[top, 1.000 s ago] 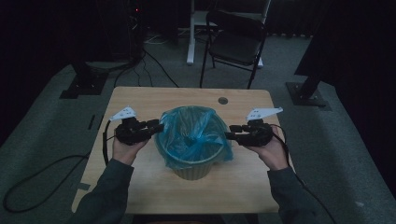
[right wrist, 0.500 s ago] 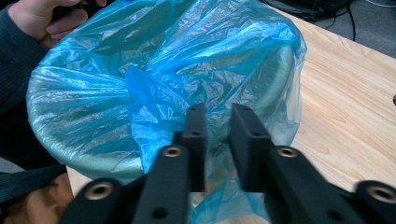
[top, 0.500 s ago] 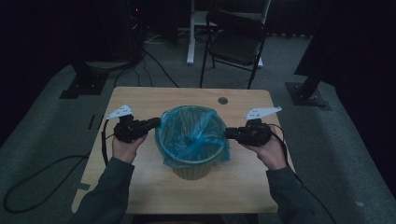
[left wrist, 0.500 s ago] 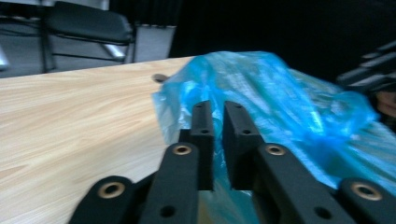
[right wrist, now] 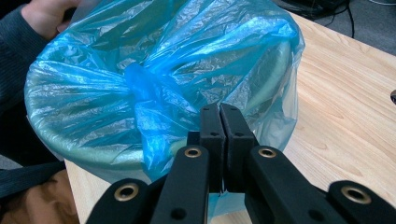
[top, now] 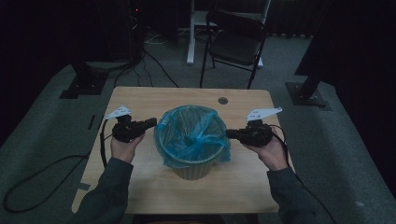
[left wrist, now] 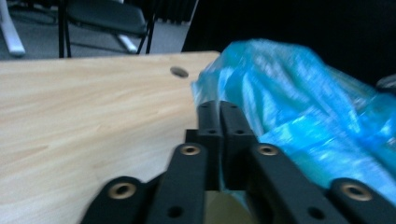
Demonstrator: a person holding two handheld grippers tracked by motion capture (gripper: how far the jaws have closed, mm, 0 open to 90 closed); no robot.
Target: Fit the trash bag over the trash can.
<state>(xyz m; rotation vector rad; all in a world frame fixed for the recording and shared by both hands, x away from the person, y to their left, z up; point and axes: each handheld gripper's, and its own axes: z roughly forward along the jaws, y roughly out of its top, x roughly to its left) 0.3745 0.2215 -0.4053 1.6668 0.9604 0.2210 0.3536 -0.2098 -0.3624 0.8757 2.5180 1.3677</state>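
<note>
1. The bin (top: 192, 161) is seen at the table (top: 140, 100) centre, lined with a blue bag (top: 189, 135) whose top is gathered into a knot.
2. Compared with a second ago, the left gripper (top: 150, 123) has been drawn off the rim; it now sits just beside the bag, jaws pressed together on nothing.
3. The right gripper (top: 229, 134) is kept at the opposite rim, jaws together; whether film is pinched cannot be told.
4. Judgement: the bag edge on the left was probably released, so fitting there appears finished.
</note>
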